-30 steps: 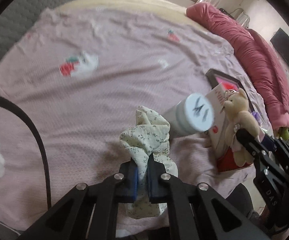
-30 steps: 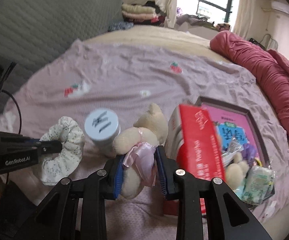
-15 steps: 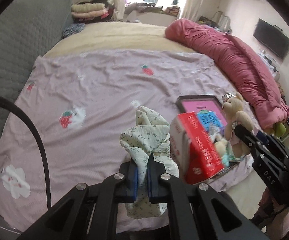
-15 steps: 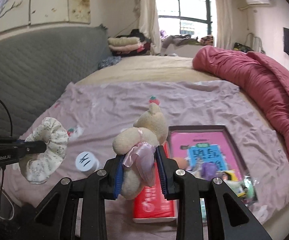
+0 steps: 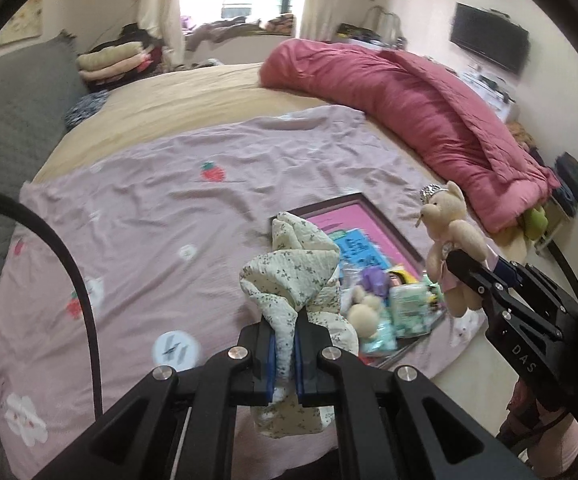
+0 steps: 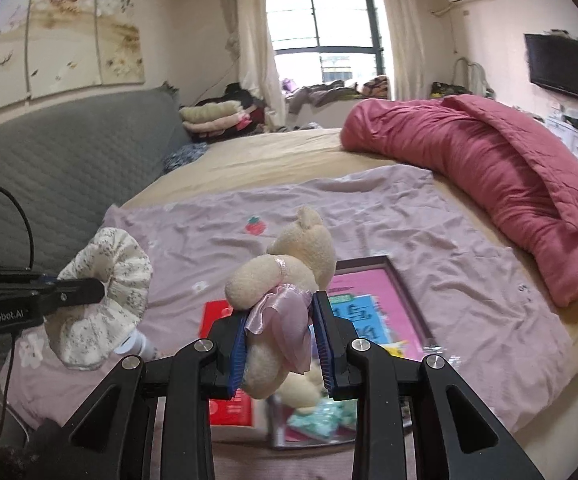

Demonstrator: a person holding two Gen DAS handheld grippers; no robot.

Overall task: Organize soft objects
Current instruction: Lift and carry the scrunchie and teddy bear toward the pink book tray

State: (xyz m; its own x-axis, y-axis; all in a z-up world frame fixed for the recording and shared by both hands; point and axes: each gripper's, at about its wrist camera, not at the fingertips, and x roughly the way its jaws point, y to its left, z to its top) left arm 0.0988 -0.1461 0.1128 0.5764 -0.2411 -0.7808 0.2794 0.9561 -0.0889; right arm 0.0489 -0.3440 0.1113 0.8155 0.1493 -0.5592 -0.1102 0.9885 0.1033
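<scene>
Bed [image 5: 141, 216], pink sheet, fills frame centre; framed tray [image 5: 385, 236] lies lower right in left view, below both held things.
Right gripper [image 6: 279, 344]: jaws clamped on bear [image 6: 289, 264], head pointing away, over tray.
Left gripper [image 5: 285, 354]: jaws pinched on scrunchie [image 5: 293, 276], floral cream cloth, bunched, hanging above tray's near-left edge.

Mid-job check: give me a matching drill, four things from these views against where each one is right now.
1 scrunchie
2 teddy bear
3 white-lidded jar
4 red quilt

a lying on the pink sheet
b in the right gripper
c heaped along the bed's far edge
d in the left gripper

Pairs: 1-d, 2-b, 3-a, 4-c
</scene>
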